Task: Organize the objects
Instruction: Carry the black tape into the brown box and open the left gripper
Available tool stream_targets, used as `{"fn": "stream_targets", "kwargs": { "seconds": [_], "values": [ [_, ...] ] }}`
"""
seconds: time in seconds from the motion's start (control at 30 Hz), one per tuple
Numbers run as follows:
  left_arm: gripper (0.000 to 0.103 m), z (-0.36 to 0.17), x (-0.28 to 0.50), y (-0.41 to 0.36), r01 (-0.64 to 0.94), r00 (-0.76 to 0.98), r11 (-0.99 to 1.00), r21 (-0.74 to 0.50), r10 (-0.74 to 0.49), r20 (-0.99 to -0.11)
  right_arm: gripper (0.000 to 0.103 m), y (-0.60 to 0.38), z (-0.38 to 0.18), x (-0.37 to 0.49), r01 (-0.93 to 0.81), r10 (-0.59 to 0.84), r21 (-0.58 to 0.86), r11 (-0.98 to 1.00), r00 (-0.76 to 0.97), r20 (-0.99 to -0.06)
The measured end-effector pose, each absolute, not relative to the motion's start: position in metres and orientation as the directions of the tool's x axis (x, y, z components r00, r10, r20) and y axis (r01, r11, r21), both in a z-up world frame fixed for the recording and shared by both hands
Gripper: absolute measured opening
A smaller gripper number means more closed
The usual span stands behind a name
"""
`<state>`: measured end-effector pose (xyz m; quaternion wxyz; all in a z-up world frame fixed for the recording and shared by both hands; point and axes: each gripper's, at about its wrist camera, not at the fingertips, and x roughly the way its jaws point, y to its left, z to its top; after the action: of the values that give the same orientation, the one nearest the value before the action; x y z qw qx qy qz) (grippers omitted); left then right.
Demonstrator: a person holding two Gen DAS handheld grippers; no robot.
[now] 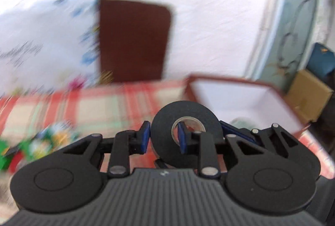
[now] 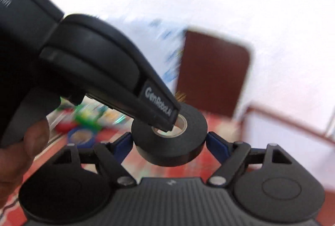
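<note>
Black tape roll (image 1: pixel 185 121) sits closest, held up above the checked cloth (image 1: pixel 100 106). I clamp my left gripper (image 1: pixel 163 138) through its core, 1 finger inside; my right gripper (image 2: pixel 169 144) stands apart, flanking the roll beside the red-rimmed box (image 1: pixel 247 98).

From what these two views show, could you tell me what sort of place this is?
Probably a room at home: a red checked cloth covers the surface, a cardboard box sits by a patterned panel, and colourful clutter lies about.
</note>
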<state>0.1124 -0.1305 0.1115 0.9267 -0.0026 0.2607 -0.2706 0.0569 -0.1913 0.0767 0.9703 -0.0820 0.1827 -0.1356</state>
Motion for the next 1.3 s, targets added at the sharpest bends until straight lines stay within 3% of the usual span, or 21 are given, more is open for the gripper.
{"fn": "stream_targets", "kwargs": {
  "seconds": [0.17,0.33,0.4,0.5,0.8,1.07,1.3],
  "values": [
    [0.030,0.117,0.125,-0.198,0.596,0.658,0.793,-0.127,-0.573,-0.489,0.079,-0.249,0.096,0.028,0.376,-0.421,-0.205,0.904,0.866,-0.270],
    [0.032,0.098,0.144,-0.241,0.584,0.647,0.807,-0.088,-0.529,-0.548,0.079,-0.304,0.083,0.026,0.445,-0.460,-0.123,0.887,0.824,-0.331],
    [0.038,0.094,0.148,-0.244,0.553,0.660,0.830,-0.075,-0.491,-0.568,0.080,-0.317,0.073,0.035,0.432,-0.437,-0.104,0.896,0.816,-0.378],
    [0.042,0.100,0.142,-0.236,0.557,0.677,0.828,-0.063,-0.497,-0.542,0.085,-0.322,0.066,0.036,0.428,-0.421,-0.069,0.901,0.824,-0.380],
    [0.044,0.117,0.112,-0.201,0.526,0.717,0.846,-0.090,-0.497,-0.489,0.083,-0.327,0.060,-0.008,0.518,-0.458,0.105,0.849,0.820,-0.344],
    [0.047,0.104,0.085,-0.150,0.463,0.737,0.885,-0.056,-0.419,-0.530,0.078,-0.329,0.073,-0.036,0.556,-0.479,0.220,0.801,0.817,-0.322],
    [0.047,0.072,0.077,-0.071,0.325,0.738,0.944,-0.062,-0.294,-0.608,0.068,-0.272,0.086,-0.034,0.441,-0.380,0.164,0.882,0.873,-0.306]
  ]
}}
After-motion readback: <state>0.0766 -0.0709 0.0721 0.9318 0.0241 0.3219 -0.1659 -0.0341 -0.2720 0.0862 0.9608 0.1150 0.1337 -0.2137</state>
